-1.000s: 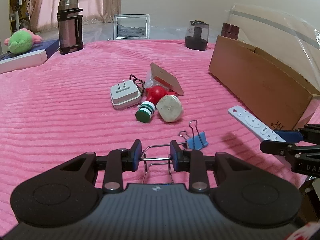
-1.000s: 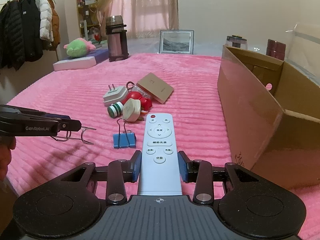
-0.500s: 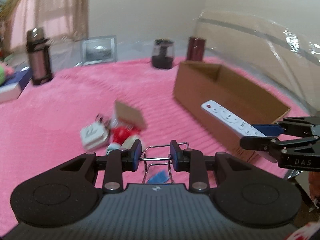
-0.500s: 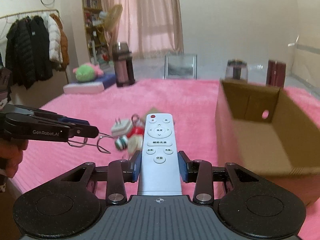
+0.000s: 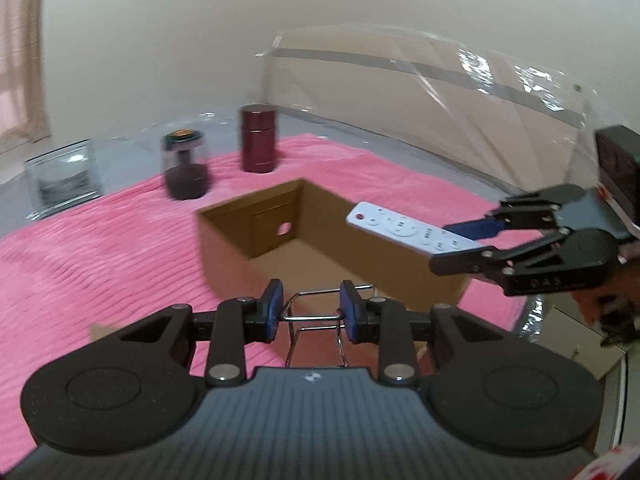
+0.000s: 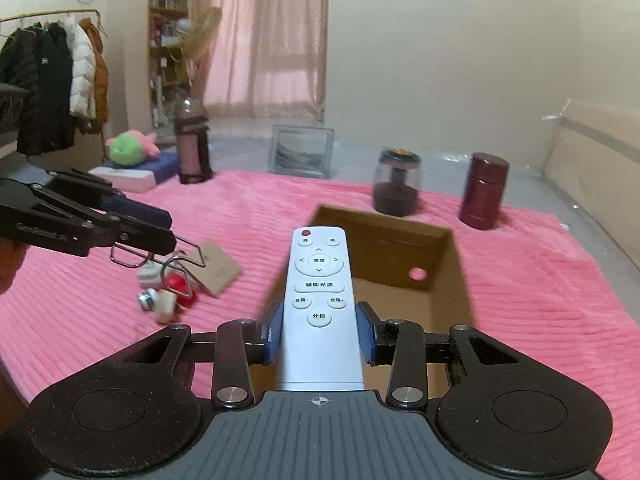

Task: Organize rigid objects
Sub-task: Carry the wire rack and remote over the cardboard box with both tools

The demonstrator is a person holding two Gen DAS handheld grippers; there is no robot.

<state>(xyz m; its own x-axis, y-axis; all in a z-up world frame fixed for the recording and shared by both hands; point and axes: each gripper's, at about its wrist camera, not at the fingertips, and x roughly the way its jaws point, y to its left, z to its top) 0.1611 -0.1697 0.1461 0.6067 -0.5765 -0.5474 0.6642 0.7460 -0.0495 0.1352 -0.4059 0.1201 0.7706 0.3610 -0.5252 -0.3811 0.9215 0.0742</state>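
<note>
Both grippers, right (image 6: pixel 319 336) pinching the remote (image 6: pixel 318 292), left (image 5: pixel 311 312) clamping the wire rack (image 5: pixel 316 318), have swung over the cardboard box (image 5: pixel 320 248), ready to drop

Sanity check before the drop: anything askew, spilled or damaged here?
Nothing looks damaged or spilled. The white remote sits straight in the right gripper above the open cardboard box; the left gripper holds the wire clip. Loose items lie jumbled on the pink blanket.
</note>
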